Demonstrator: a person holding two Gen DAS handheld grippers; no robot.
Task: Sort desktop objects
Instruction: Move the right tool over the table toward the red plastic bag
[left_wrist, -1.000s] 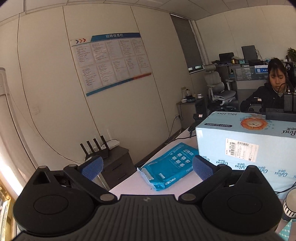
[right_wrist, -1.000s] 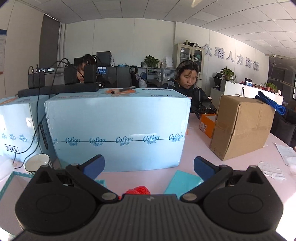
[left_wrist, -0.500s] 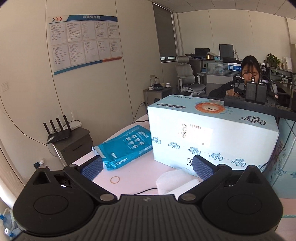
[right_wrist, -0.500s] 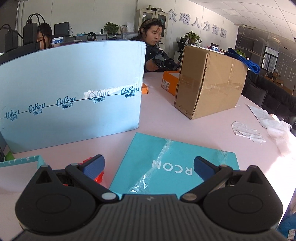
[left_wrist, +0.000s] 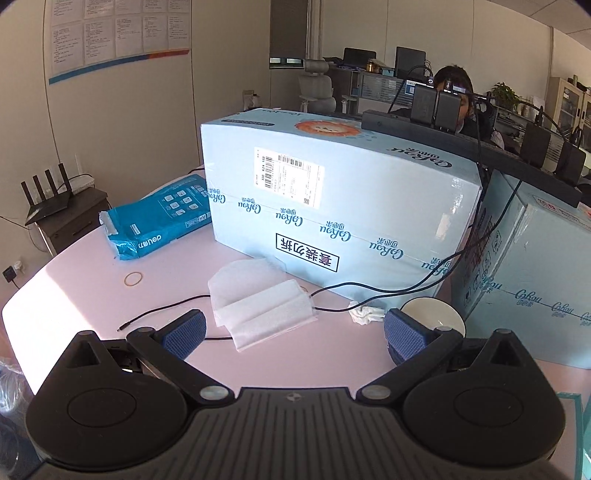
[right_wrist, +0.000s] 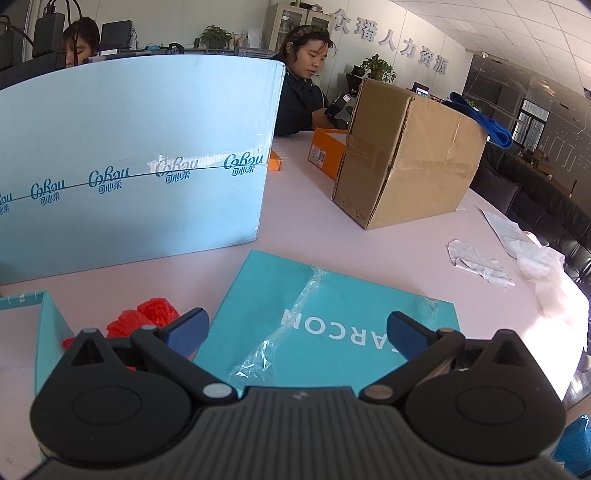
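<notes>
From the left wrist, the left gripper (left_wrist: 293, 330) has its fingers spread wide and holds nothing. A white foam sheet (left_wrist: 258, 304) lies on the pink table (left_wrist: 74, 291) just ahead, between the fingers. A small white bowl (left_wrist: 434, 314) sits by the right finger. A big pale blue carton (left_wrist: 332, 195) stands farther ahead.

From the right wrist, the right gripper (right_wrist: 297, 328) is spread wide and empty too. A flat teal box (right_wrist: 332, 317) lies between its fingers. A crumpled red plastic bag (right_wrist: 147, 315) sits beside the left finger.
</notes>
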